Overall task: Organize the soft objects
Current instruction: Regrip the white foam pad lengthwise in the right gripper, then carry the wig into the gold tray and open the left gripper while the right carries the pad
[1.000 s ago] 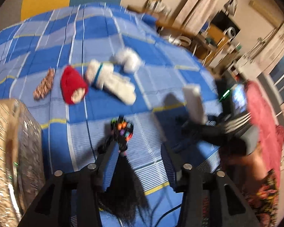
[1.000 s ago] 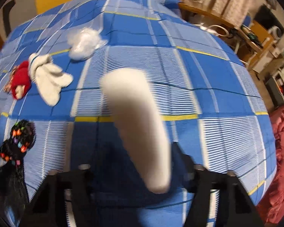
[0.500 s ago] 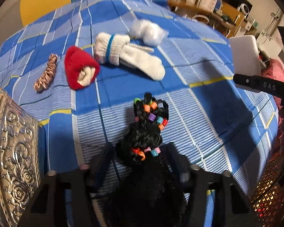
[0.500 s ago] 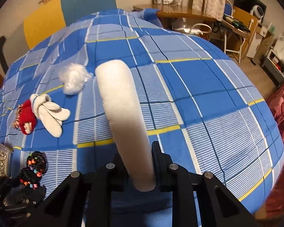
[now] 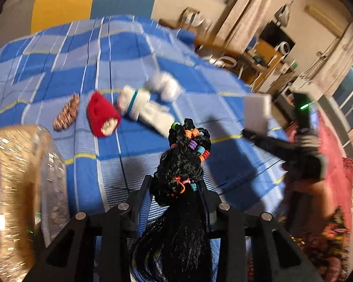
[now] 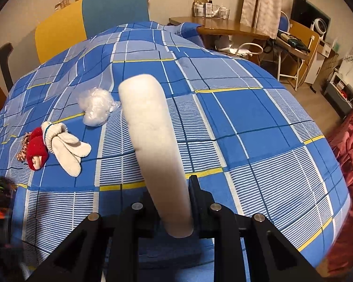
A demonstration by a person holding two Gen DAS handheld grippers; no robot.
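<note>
Your left gripper (image 5: 176,188) pinched the beaded wig (image 5: 183,176), which hid its fingertips. Your right gripper (image 6: 169,202) clamped the white pad (image 6: 153,141); its base was cut off.

Gold box (image 5: 18,188) blurred, cut off at edge.

A blue checked bedspread with yellow lines (image 6: 258,122) is covering the bed, a curved brown wooden counter (image 6: 226,27) is standing behind it.
</note>
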